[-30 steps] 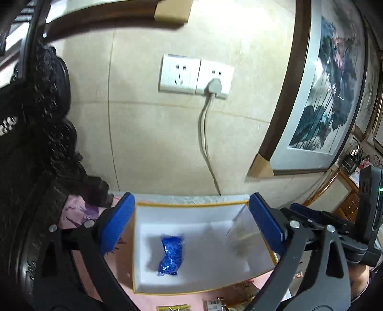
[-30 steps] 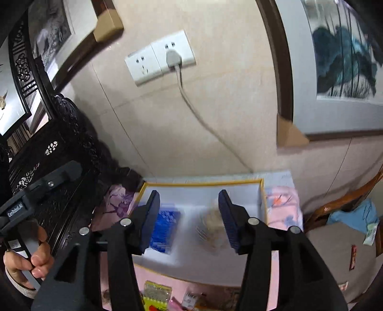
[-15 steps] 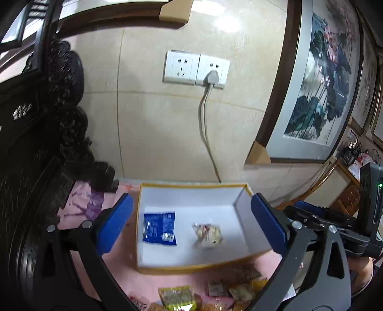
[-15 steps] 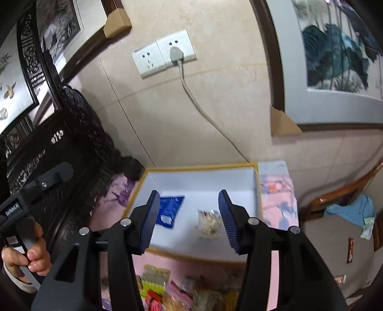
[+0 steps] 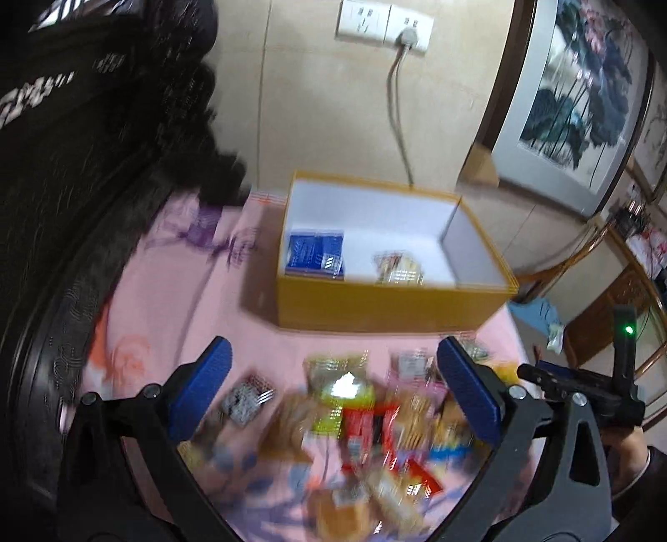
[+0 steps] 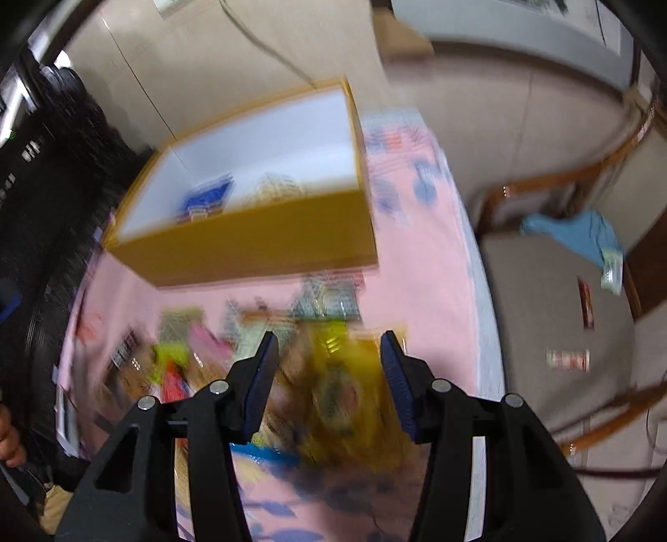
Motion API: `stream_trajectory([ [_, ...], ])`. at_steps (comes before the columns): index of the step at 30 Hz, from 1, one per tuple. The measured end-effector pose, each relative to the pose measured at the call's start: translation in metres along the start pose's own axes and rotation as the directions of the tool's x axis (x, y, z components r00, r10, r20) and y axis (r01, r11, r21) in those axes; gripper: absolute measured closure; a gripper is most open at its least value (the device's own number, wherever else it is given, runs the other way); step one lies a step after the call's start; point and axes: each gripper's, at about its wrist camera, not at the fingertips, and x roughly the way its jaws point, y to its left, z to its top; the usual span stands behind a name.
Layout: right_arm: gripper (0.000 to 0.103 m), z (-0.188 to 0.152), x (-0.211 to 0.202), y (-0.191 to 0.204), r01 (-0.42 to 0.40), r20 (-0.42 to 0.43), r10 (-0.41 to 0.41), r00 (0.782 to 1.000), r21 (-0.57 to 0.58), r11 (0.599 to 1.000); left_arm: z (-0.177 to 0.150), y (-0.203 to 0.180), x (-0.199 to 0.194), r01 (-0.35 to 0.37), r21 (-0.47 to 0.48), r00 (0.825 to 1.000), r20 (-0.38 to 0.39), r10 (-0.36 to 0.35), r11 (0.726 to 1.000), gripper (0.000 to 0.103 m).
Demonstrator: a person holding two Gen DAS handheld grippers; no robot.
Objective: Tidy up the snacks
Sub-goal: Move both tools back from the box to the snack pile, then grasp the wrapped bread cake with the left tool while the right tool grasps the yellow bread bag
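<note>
Two pairs of tongs, both spread wide with nothing between the pads: left tongs (image 5: pixel 333 392) above a loose heap of snacks (image 5: pixel 367 421), right tongs (image 6: pixel 329 371) above the same heap from the other side. One yellow box (image 5: pixel 392 304) with a white inside, standing on the pink cloth (image 5: pixel 175 300) of the bench, beyond the heap and apart from it, close to the wall. Two packets lying in the box, side by side but not touching: one blue packet (image 5: pixel 315 255) toward the left wall of the box, one clear packet (image 5: pixel 398 269) of pale pieces near the middle. Number of snacks in the heap impossible to count, both views smeared by blur; reds, yellows and a silvery checked wrapper (image 5: pixel 246 401) off to the left of the heap just about told apart. Only in the left view: one double wall socket (image 5: pixel 385 26) with one plug and a cord hanging down behind the box, one framed painting (image 5: pixel 583 91) of lotus leaves, and the handle of the other tool with a green light (image 5: pixel 628 330). Only in the right view: one blue cloth (image 6: pixel 583 233) on a grey seat (image 6: pixel 554 300) beside the bench, with a few small packets scattered on the seat. Dark carved wood (image 5: pixel 75 137) along the left edge in both views.
</note>
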Motion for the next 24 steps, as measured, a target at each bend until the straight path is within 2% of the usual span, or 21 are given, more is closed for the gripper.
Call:
stream_trajectory([
  [4, 0.051, -0.016, 0.017, 0.000, 0.011, -0.045, -0.011, 0.999, 0.002, 1.000, -0.030, 0.008, 0.000, -0.045, 0.016, 0.997, -0.065, 0.046, 0.999, 0.002],
  [9, 0.051, -0.017, 0.032, 0.004, 0.034, -0.075, -0.035, 0.997, -0.013, 0.999, -0.059, 0.021, -0.004, -0.081, 0.003, 0.988, -0.128, 0.081, 0.997, 0.002],
  [14, 0.051, -0.016, 0.044, 0.005, 0.053, -0.093, -0.056, 0.994, -0.040, 0.998, -0.076, 0.024, -0.004, -0.057, -0.031, 0.982, -0.180, 0.050, 0.998, 0.002],
  [16, 0.058, -0.017, 0.047, 0.004, 0.061, -0.100, -0.066, 0.993, -0.053, 0.997, -0.084, 0.019, -0.001, -0.051, -0.015, 0.979, -0.200, 0.047, 0.999, 0.002],
  [19, 0.065, -0.018, 0.046, 0.004, 0.062, -0.098, -0.068, 0.993, -0.063, 0.996, -0.099, 0.011, 0.011, -0.051, 0.032, 0.965, -0.257, 0.057, 0.998, 0.002],
  [22, 0.066, -0.020, 0.039, 0.000, 0.040, -0.094, -0.043, 0.995, -0.032, 0.999, -0.110, 0.007, 0.024, -0.034, 0.053, 0.951, -0.306, 0.048, 0.998, 0.002],
  [24, 0.066, -0.020, 0.029, -0.002, 0.026, -0.076, -0.026, 0.997, -0.004, 1.000, -0.120, 0.005, 0.036, -0.024, 0.065, 0.933, -0.356, 0.046, 0.998, 0.002],
])
